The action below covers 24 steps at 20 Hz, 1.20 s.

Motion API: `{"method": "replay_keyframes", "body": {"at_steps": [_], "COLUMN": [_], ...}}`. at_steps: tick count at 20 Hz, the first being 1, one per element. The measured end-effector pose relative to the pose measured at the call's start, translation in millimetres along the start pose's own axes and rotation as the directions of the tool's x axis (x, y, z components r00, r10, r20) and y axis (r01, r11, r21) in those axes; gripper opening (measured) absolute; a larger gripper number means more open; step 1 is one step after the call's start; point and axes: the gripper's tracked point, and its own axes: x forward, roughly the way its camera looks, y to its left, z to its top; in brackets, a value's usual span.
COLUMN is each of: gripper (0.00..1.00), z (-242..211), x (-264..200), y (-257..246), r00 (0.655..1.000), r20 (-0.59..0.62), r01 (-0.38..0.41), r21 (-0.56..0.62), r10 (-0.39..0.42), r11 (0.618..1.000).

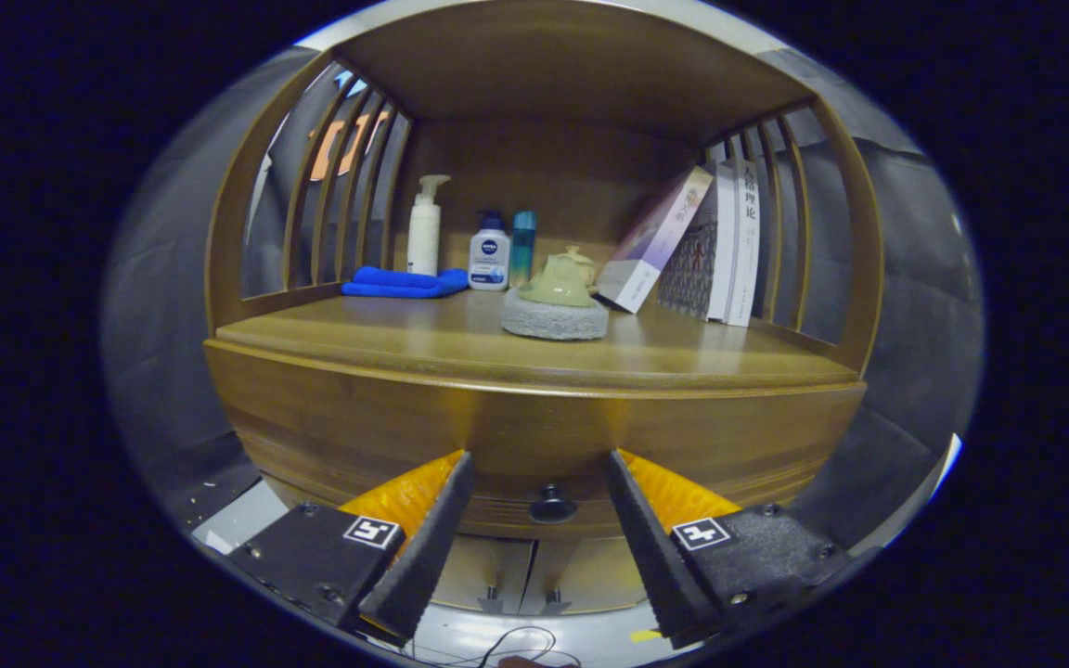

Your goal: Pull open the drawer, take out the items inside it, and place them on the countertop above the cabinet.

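1. Task looks barely begun: the drawer (534, 436) front sits flush with the cabinet body, so it reads as closed. Nothing from inside it can be seen.
2. The gripper (539, 468) is spread wide and empty; its fingers (428, 538) flank the drawer's dark round knob (552, 507), which sits between them, just ahead. No contact with the knob visible; I judge this as lining up for the grab.
3. Left to do, by my read: close on the knob, pull the drawer out, lift out the items, set them on the countertop (386, 339). All steps pending.
4. The countertop is beyond and above the fingers, a glossy brown wood shelf with slatted side rails and a wood roof over it.
5. Already on it: a green teapot (560, 278) on a grey stone-like stand (553, 318), roughly straight ahead; off to the left at the back, a folded blue cloth (402, 282), a white pump bottle (424, 226), a smaller white bottle (489, 252) and a slim teal bottle (522, 246); to the right, several books (715, 241), one leaning against the others.
6. Free space for placing: the front strip of the countertop, left and right of the teapot.
7. Room: dark cloth booth walls behind the cabinet on both sides; pale floor below the fingers with a thin black cable (521, 642) lying on it.
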Motion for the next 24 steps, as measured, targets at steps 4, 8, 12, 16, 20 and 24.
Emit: {"method": "replay_keyframes", "body": {"at_steps": [4, 8, 12, 16, 20, 24], "gripper": [0.92, 0.94, 0.94, 0.94, 0.94, 1.0], "z": [-3.0, -5.7, 22.7, 75.9, 139.3, 193.9], "x": [1.2, -9.9, -49.3, -108.6, -175.1, -242.7], "y": [-1.1, -3.7, -25.3, -54.9, -80.5, -96.9], "r00": [1.0, 0.997, 0.997, 0.992, 0.971, 0.941], "r20": [-0.003, -0.063, -0.022, 0.082, 0.203, 0.305], "r01": [-0.001, -0.043, -0.071, -0.1, -0.124, -0.146], "r21": [-0.013, -0.033, 0.023, 0.014, -0.02, -0.026], "r10": [0.0, 0.041, 0.072, 0.099, 0.126, 0.147], "r11": [1.0, 0.998, 0.997, 0.995, 0.992, 0.989]}}
